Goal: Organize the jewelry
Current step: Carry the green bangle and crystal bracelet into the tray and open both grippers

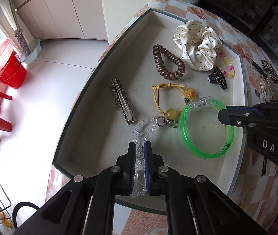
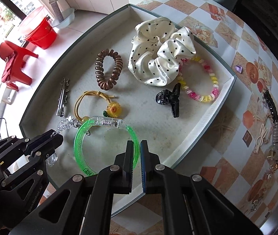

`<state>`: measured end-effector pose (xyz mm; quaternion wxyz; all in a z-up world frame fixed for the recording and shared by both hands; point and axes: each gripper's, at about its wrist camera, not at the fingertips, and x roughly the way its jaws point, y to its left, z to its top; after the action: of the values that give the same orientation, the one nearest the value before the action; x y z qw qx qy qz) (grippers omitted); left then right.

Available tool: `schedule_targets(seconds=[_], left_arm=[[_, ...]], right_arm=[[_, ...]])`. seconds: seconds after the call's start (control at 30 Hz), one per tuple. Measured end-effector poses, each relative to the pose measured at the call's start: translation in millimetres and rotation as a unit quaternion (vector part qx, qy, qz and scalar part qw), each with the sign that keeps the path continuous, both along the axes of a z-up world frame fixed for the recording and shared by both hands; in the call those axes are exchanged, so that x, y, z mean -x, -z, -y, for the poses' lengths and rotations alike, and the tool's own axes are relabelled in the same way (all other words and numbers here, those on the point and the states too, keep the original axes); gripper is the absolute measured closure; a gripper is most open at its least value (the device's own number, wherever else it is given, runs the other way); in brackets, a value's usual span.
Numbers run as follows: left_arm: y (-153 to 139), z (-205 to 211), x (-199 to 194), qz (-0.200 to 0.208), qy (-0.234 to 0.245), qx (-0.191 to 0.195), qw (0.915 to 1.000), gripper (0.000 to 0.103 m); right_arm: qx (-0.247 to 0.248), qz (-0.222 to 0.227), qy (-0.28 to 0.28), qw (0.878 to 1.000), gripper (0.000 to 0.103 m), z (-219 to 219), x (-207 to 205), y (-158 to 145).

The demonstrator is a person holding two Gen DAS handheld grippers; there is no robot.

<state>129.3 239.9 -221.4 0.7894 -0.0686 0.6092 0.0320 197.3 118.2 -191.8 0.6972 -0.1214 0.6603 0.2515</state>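
Observation:
A shallow grey-lined tray (image 1: 92, 121) (image 2: 203, 125) lies on the patterned table. My left gripper (image 1: 140, 146) (image 2: 57, 136) is shut on a clear crystal bead chain (image 1: 139, 133) (image 2: 63, 126) with a metal clasp, near the tray's front left. My right gripper (image 2: 136, 145) (image 1: 222, 114) is shut on the rim of a translucent green bangle (image 1: 205, 131) (image 2: 84, 137), which hangs low over the tray floor. A yellow hair tie with a sunflower charm (image 1: 168, 96) (image 2: 99, 105) lies just behind the bangle.
In the tray: a star hair clip (image 1: 121, 101) (image 2: 62, 99), brown spiral tie (image 1: 168, 62) (image 2: 108, 68), white dotted scrunchie (image 1: 197, 45) (image 2: 162, 56), black claw clip (image 1: 217, 78) (image 2: 170, 98), pink-yellow bead bracelet (image 2: 201, 84). Loose accessories (image 2: 276, 117) lie on the table at right.

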Motion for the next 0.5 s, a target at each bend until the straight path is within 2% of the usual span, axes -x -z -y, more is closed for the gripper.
schedule_targets(seconds=[0.23, 0.5], left_arm=[[3.7, 1.3, -4.9, 0.003, 0.0, -0.007, 1.0, 0.092], [4.6, 6.7, -11.9, 0.006, 0.0, -0.017, 0.9998, 0.092]], right_arm=[[0.022, 0.01, -0.002, 1.0, 0.096, -2.4, -7.1, 10.8], [0.016, 0.02, 0.024, 0.999, 0.096, 11.6, -23.3, 12.0]])
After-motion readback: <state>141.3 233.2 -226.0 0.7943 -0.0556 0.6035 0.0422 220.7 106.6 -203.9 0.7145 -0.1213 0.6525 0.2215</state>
